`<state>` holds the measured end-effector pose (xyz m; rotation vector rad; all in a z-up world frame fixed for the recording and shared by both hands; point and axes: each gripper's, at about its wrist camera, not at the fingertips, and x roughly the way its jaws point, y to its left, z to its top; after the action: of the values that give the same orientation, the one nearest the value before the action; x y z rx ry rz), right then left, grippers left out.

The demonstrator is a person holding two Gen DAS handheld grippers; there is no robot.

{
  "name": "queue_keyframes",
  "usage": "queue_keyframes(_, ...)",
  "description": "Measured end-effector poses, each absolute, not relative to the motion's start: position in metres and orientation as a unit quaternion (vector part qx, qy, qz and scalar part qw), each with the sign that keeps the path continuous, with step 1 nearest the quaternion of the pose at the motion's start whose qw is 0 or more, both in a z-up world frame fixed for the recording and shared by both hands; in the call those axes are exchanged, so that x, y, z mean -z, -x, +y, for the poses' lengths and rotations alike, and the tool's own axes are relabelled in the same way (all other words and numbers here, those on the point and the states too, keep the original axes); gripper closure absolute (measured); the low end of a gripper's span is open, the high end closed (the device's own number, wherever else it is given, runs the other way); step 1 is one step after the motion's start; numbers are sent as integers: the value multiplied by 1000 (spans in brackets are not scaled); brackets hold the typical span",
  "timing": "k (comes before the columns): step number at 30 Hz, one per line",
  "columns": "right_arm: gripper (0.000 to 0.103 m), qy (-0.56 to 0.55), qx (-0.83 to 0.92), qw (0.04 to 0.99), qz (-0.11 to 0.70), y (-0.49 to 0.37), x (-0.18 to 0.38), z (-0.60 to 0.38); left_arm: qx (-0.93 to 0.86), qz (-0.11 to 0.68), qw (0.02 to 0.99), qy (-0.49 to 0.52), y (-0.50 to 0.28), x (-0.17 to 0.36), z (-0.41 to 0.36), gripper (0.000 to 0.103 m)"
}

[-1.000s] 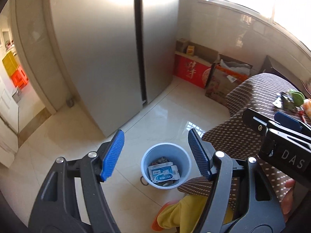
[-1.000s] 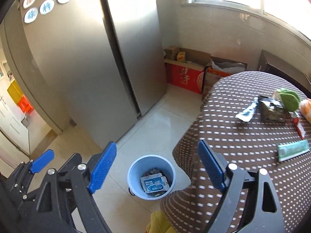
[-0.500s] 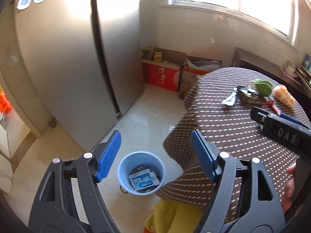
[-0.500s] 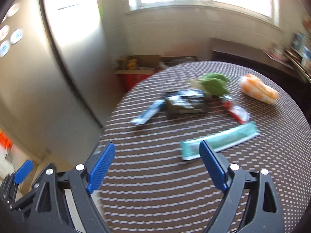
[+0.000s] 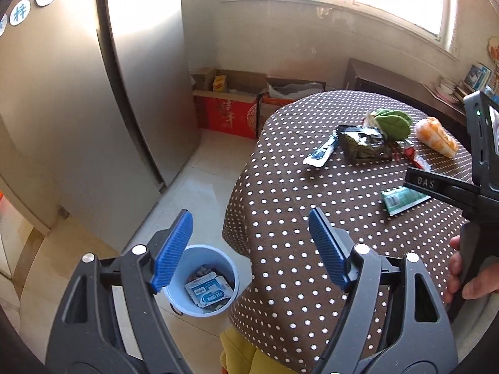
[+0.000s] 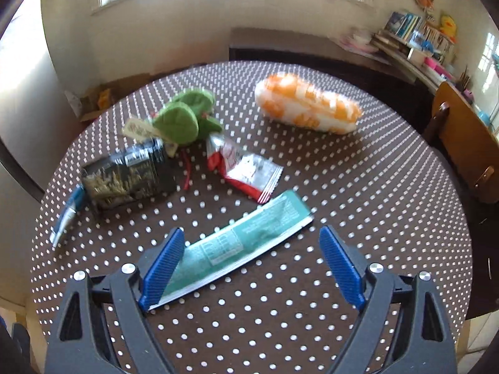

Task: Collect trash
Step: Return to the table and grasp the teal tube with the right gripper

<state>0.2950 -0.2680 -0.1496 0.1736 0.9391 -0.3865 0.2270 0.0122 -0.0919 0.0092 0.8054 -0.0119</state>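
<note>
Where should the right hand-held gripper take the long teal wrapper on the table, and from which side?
Probably at the middle of the teal wrapper, across its narrow width, coming from above. It lies flat on the dotted tablecloth as a long thin strip, so the open right hand-held gripper would need turning to span it.

White "DAS" lettering on the black bar of the right gripper (image 5: 436, 187), right of frame. Round fridge magnets (image 5: 20, 15), upper left, each with a blue Chinese character. Gold calligraphy on the red box (image 5: 227, 115) at the wall, illegible. Wrapper print too small or blurred.
</note>
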Motion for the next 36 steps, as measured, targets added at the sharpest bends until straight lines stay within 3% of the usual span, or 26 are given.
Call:
queue_keyframes(3,19,-98,150,874,452,-296,159,-270,1,397,918,-1,-233,96,15,27)
queue_keyframes(4,32,-86,136,882,442,-292,158,-267,-3,399,917,-1,-234,97,17,27)
queue_keyframes(5,53,-77,112,890,434,-289,156,-264,-6,400,917,-1,-234,98,17,27)
queue_keyframes(11,102,-81,-11,901,427,-260,146,-274,-2,404,915,-1,-236,100,13,27)
queue_keyframes(20,102,-126,-4,903,412,-227,131,-324,44,405,913,-29,-265,101,-34,22)
queue_keyframes(22,94,-143,-6,896,421,-227,130,-329,43,407,912,-35,-272,102,-41,22)
queue_keyframes(23,60,-146,-7,891,429,-234,126,-332,46,408,911,-37,-276,102,-44,22)
queue_keyframes(25,13,-143,2,890,432,-239,127,-327,49,407,911,-37,-282,102,-47,22)
queue_keyframes(34,13,-27,23,889,457,-269,151,-273,43,410,910,-47,-309,106,-44,21)
queue_keyframes(36,21,-23,23,896,443,-268,153,-272,50,413,908,-50,-317,108,-46,20)
